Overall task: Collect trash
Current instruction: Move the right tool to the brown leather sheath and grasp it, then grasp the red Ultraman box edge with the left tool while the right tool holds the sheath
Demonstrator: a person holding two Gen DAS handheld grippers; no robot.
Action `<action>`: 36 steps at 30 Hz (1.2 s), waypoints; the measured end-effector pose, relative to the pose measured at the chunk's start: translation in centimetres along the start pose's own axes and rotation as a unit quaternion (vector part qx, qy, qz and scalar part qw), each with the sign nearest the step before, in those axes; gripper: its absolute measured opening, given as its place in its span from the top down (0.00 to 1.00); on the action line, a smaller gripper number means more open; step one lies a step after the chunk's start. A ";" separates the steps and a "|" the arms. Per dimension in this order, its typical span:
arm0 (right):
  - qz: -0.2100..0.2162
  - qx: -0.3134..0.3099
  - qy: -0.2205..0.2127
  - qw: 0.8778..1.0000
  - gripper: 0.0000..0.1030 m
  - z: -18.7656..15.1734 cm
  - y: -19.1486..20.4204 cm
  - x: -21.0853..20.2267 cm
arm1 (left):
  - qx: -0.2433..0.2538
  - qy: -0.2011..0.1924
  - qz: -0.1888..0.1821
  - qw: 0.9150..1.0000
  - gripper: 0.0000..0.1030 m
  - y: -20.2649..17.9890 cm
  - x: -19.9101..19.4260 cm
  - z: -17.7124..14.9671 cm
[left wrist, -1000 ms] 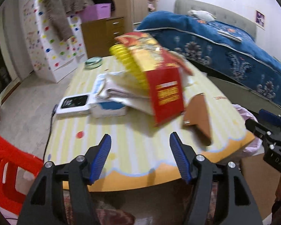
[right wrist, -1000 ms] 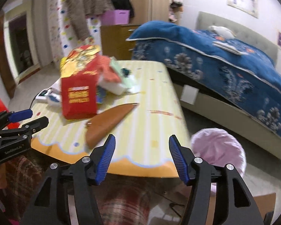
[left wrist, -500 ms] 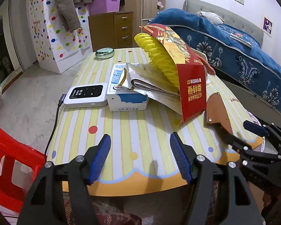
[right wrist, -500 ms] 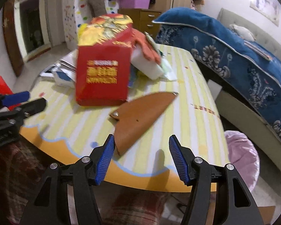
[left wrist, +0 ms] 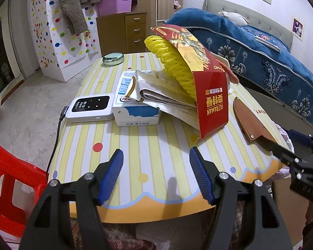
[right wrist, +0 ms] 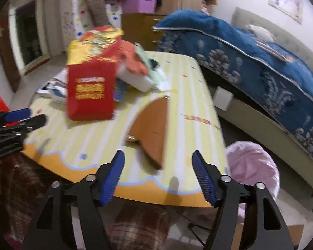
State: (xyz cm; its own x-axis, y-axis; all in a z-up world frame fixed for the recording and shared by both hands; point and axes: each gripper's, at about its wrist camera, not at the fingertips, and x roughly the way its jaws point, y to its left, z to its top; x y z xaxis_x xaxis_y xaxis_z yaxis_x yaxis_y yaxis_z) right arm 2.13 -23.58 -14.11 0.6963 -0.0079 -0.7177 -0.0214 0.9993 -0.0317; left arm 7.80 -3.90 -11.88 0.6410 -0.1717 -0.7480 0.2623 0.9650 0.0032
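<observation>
- Left wrist view: the left hand-held gripper [left wrist: 156, 175] hangs over the near edge of a yellow striped tabletop [left wrist: 148, 145], its blue-padded jaws spread wide and holding nothing.
- Ahead of it, a red and gold paper bag [left wrist: 206, 83] stands tilted in the middle of the tabletop, with a yellow foam net [left wrist: 173, 64] sticking out of its open side.
- The bag leans over a folded newspaper [left wrist: 156, 91], which rests on a white and blue box [left wrist: 135, 116].
- A white router [left wrist: 89, 108] with a dark cable lies just left of the box, touching it.
- A brown leather sheath [left wrist: 248, 118] lies flat to the right of the bag, near the tabletop's right edge.
- The right hand-held gripper [left wrist: 298, 145] shows at the right border, one dark finger reaching up to the sheath's near end.
- A red plastic chair [left wrist: 8, 183] stands at lower left; a bed with a blue quilt [left wrist: 260, 58] lies behind.
- Right wrist view, blurred: the right hand-held gripper [right wrist: 158, 175] is also wide open and empty, poised over the near edge of the tabletop [right wrist: 189, 108].
- The leather sheath [right wrist: 152, 125] lies just beyond its fingertips, between them.
- The red paper bag [right wrist: 91, 83] stands further back on the left.
- A bin lined with a pink bag [right wrist: 252, 166] sits on the floor right of the tabletop, beside the bed [right wrist: 250, 58].
</observation>
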 end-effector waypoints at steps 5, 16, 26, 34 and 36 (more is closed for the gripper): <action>-0.009 0.006 0.002 1.000 0.30 1.4 0.4 2.3 | -0.001 -0.001 0.005 1.000 0.36 0.0 0.1 0.5; -0.026 0.038 0.029 0.998 0.37 2.3 -0.3 6.4 | -0.008 -0.013 -0.002 1.000 0.25 0.4 -0.1 1.1; -0.027 0.030 0.002 0.999 0.48 0.7 -1.2 3.7 | 0.016 -0.026 -0.045 0.999 0.36 -2.0 -0.1 1.7; -0.025 0.042 -0.016 0.999 0.48 0.3 -2.9 2.4 | 0.015 -0.024 -0.084 0.996 0.59 -4.0 2.1 3.8; -0.022 0.043 -0.018 0.999 0.48 0.3 -3.1 2.3 | 0.015 -0.018 -0.087 0.996 0.59 -4.3 2.7 4.1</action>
State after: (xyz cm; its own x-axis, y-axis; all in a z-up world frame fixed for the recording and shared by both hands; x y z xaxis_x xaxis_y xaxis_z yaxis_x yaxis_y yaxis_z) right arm 4.01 -26.65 -15.52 0.7199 -0.0523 -0.6921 0.0701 0.9975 -0.0025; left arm 11.38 -9.33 -11.22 0.6091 -0.3427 -0.7152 0.3919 0.9141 -0.1041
